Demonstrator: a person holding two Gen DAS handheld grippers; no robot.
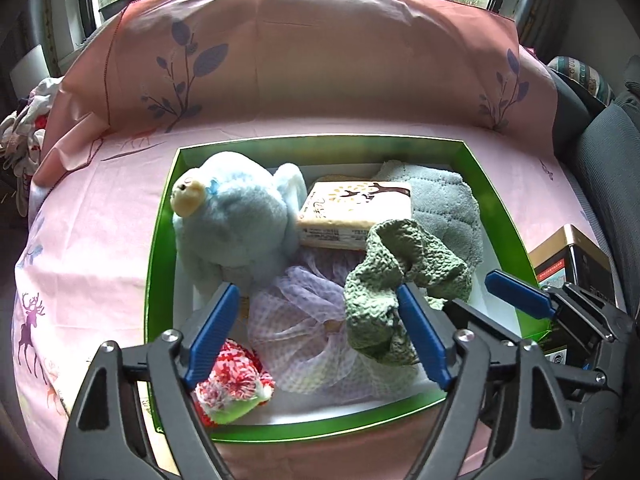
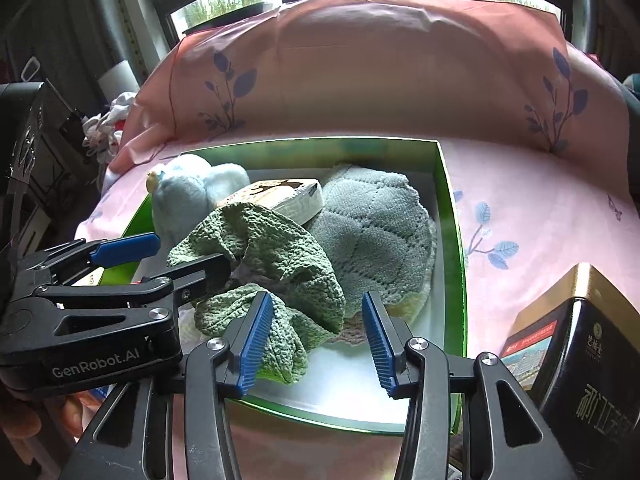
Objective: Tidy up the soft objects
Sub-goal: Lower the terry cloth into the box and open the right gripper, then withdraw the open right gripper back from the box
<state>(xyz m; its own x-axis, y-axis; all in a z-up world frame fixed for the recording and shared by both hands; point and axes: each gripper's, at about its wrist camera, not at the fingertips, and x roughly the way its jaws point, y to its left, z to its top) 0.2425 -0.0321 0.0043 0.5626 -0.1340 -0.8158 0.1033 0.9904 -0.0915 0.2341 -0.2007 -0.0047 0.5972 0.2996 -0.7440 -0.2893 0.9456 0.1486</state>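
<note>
The green cardboard box (image 1: 160, 280) holds a pale blue plush toy (image 1: 236, 220), tissue pack (image 1: 352, 212), grey towel (image 1: 444, 208) and green knitted cloth (image 1: 396, 280). Both hand-held grippers, left (image 1: 320, 332) and right (image 2: 316, 344), hover spread at 6 o'clock, the cloth between their fingers.

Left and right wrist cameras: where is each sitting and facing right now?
Left wrist: above the green box's near edge, facing the pillow; own open left gripper over the mesh cloth, right gripper entering from the right.
Right wrist: near-right of the box, same heading; open right gripper by the green knit cloth, left gripper at left.
Shared: box, blue plush, knit cloth, pillow.
</note>
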